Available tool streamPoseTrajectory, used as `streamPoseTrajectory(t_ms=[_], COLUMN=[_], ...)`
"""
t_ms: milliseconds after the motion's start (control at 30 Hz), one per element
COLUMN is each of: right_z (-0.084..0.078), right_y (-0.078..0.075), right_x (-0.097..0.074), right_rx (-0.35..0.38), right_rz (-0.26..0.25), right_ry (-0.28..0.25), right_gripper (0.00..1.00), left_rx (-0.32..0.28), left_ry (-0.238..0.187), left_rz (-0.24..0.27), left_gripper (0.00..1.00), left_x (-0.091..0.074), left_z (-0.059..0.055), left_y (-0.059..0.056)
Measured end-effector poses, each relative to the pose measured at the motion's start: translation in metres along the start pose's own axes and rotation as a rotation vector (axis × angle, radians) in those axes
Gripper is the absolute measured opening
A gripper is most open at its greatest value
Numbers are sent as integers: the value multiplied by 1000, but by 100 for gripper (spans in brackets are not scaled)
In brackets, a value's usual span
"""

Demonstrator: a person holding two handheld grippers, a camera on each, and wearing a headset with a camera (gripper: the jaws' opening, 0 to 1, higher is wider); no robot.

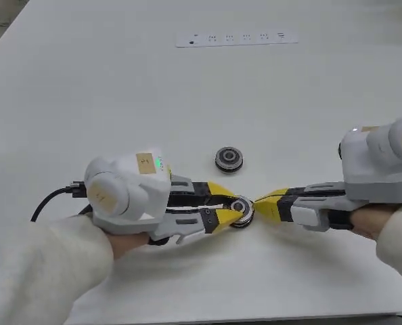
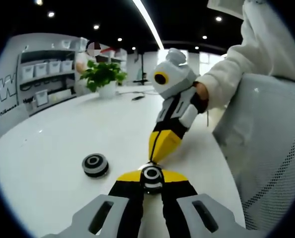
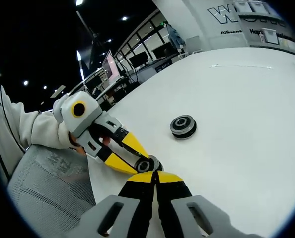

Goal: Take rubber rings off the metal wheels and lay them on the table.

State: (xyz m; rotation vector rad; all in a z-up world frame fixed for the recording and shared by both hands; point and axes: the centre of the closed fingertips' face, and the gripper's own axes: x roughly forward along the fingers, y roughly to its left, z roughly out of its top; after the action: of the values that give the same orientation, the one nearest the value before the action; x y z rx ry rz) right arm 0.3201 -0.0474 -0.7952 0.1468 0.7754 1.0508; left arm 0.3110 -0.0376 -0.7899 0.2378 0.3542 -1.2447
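My left gripper [image 2: 151, 173] clamps a small black-rimmed metal wheel [image 2: 151, 179] by the white table's [image 1: 187, 101] near edge; right gripper [image 3: 155, 173], jaws closed, touches it.

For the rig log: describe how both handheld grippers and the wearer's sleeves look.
Left gripper: rounded white housing, tan sticker, green light, black cable at the rear, black jaws with yellow tips. Right gripper: white housing, grey-and-black jaws, yellow tips. Both sleeves are off-white.

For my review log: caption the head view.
Left tool grips a metal wheel, right tool at its rim; a second wheel lies beyond.
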Motion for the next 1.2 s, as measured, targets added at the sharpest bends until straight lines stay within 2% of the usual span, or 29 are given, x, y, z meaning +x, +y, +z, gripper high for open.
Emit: streamPoseTrajectory(t_ms=[600, 1200], right_z=[2, 4], right_y=[10, 13], right_x=[4, 4], right_rx=[-24, -58], right_rz=[7, 6], right_ry=[31, 45], right_gripper=[0, 0], left_rx=[-11, 1], left_ry=[-2, -1], left_rz=[0, 1], left_gripper=[14, 14], left_x=[0, 0], left_z=[-1, 0], left_y=[1, 1])
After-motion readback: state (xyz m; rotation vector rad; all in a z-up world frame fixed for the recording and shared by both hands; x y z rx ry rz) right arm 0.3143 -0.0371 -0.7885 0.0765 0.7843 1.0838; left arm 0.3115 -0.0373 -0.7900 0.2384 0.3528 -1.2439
